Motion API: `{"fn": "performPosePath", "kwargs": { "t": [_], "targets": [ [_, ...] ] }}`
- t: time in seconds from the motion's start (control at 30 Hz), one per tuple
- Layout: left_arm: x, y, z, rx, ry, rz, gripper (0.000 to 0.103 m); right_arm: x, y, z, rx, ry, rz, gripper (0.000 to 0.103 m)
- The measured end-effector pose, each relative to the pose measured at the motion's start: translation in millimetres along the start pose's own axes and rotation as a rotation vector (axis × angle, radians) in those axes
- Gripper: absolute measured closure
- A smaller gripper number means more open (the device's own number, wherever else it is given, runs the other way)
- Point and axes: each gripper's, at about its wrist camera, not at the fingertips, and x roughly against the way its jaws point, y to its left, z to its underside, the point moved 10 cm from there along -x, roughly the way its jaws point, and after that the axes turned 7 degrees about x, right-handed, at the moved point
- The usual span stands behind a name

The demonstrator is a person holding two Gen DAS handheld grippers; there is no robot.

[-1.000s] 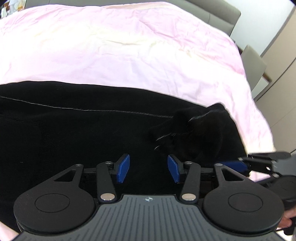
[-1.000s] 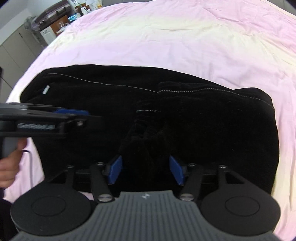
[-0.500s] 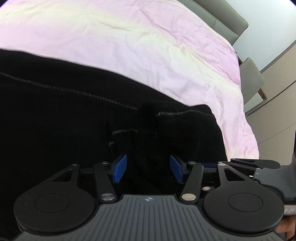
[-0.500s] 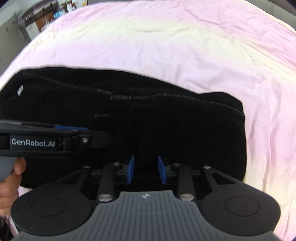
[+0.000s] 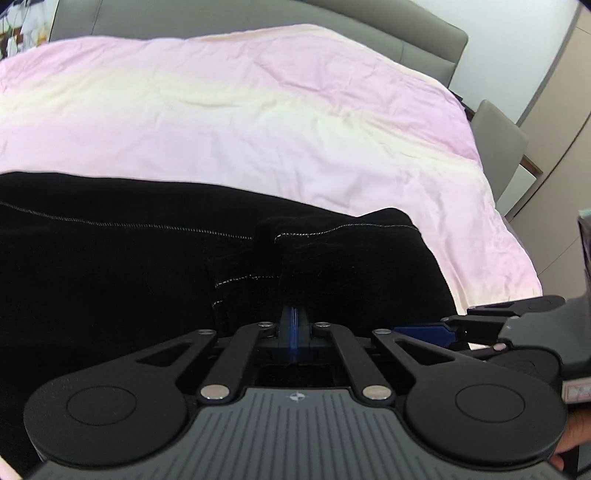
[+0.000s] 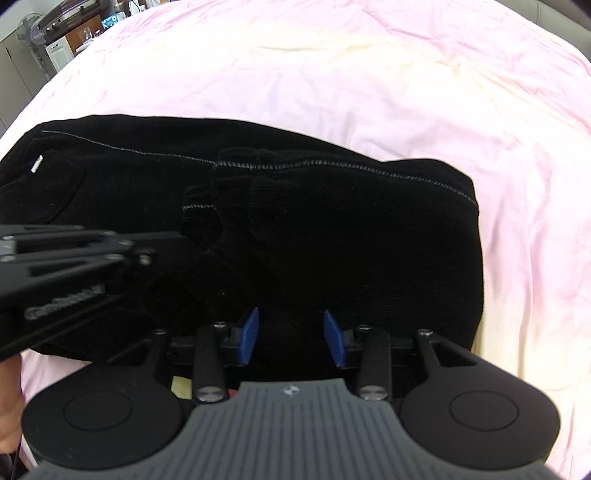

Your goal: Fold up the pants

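The black pants (image 5: pixel 147 258) lie folded on the pink bedcover (image 5: pixel 258 122), a grey stitched seam running along them and a bunched fold near the middle (image 6: pixel 236 199). My left gripper (image 5: pixel 293 325) is shut, its blue pads together and their tips at the cloth's near edge; I cannot tell if cloth is pinched. From the right wrist view it reaches in from the left (image 6: pixel 155 243). My right gripper (image 6: pixel 291 336) is just right of it over the pants (image 6: pixel 369 240). Its jaws are opening with black cloth bulging between the pads. One of its blue pads (image 5: pixel 421 328) shows in the left view.
The pink bedcover (image 6: pixel 369 74) spreads wide beyond the pants. A grey headboard (image 5: pixel 258 18) and a grey chair (image 5: pixel 498 147) stand at the bed's far side. Cabinets and a fan (image 6: pixel 33 33) sit past the bed's left corner. A hand (image 6: pixel 7 406) holds the left gripper.
My left gripper's pads have come together from wide apart, and it has drawn back so more bedcover shows. My right gripper's pads narrowed on the cloth, then spread again.
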Motion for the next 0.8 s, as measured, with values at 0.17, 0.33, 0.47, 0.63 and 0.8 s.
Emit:
{"fn": "performPosePath", "kwargs": {
  "t": [0.17,0.33,0.47,0.63,0.8],
  "targets": [
    [-8.1,14.9,17.3,0.026,0.099,-0.021,0.103,-1.7,3.4,-4.4,-0.008,-0.026,-0.027,0.064],
    [-5.0,43.8,40.8,0.047,0.154,-0.018,0.103,4.4,11.9,-10.8,-0.045,-0.078,-0.061,0.064],
    [3.7,66.6,39.8,0.062,0.150,-0.036,0.103,4.9,21.8,-22.1,-0.090,-0.099,-0.118,0.064],
    [9.2,65.7,22.4,0.069,0.126,-0.007,0.103,-9.7,32.4,-31.1,-0.161,-0.092,-0.169,0.059],
    [2.4,59.0,11.3,0.043,0.124,-0.018,0.103,-40.0,35.5,-29.0,-0.228,-0.015,-0.122,0.058]
  ]
}}
